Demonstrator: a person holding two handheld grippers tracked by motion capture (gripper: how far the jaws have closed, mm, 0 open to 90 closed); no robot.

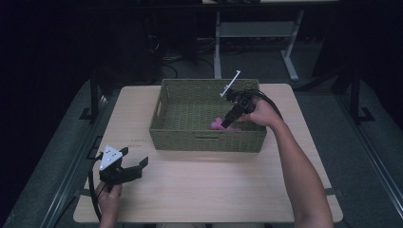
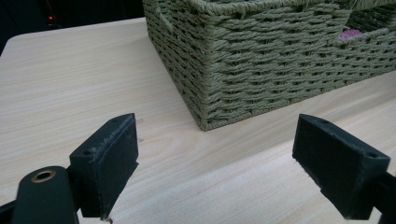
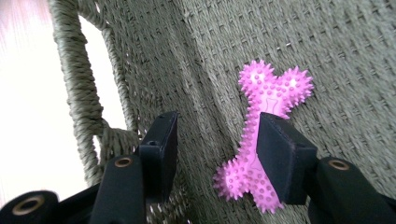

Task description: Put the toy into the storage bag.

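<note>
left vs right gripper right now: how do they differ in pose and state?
The left gripper sits low over the bare table, near its front left corner, while the right gripper reaches down into the green woven basket. The left gripper's jaws stand wide with nothing between them; the right gripper's are narrower, open beside a pink spiky bone toy on the basket floor, one jaw over it. Both are open and hand-held.

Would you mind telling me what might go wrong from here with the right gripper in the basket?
The right gripper is open, with the pink spiky bone toy lying partly behind one jaw rather than between both, so closing may miss it. The basket wall and handle opening sit close, so a jaw could snag there.
</note>
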